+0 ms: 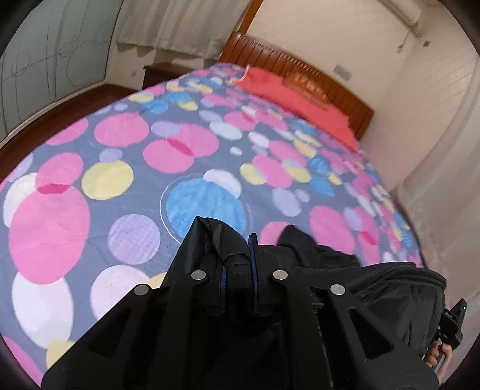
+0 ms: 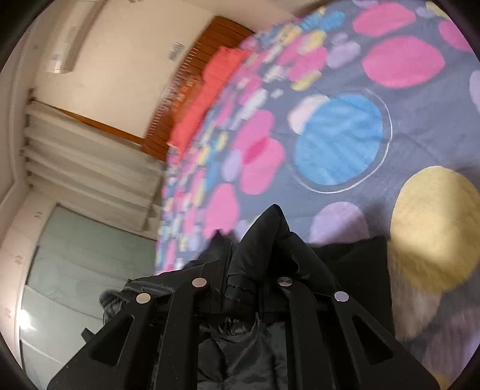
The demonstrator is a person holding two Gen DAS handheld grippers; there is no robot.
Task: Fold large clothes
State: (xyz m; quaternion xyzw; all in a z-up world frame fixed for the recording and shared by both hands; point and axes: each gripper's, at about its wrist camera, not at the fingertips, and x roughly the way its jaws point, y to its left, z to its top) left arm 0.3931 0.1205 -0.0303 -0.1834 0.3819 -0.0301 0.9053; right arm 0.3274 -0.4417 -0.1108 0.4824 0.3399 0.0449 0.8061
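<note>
Black garment (image 1: 231, 258) pinched in both tongs; left view alone shows a hand (image 1: 438, 357).

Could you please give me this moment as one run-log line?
left gripper: shut on garment | right gripper: shut on garment | garment: black, held over bed | fold: not yet laid

I see a bed (image 1: 126, 186) under a grey spread with pink, blue and yellow circles. A red pillow (image 1: 279, 87) lies against the wooden headboard (image 1: 303, 67). Pale curtains (image 1: 180, 24) hang behind.
</note>
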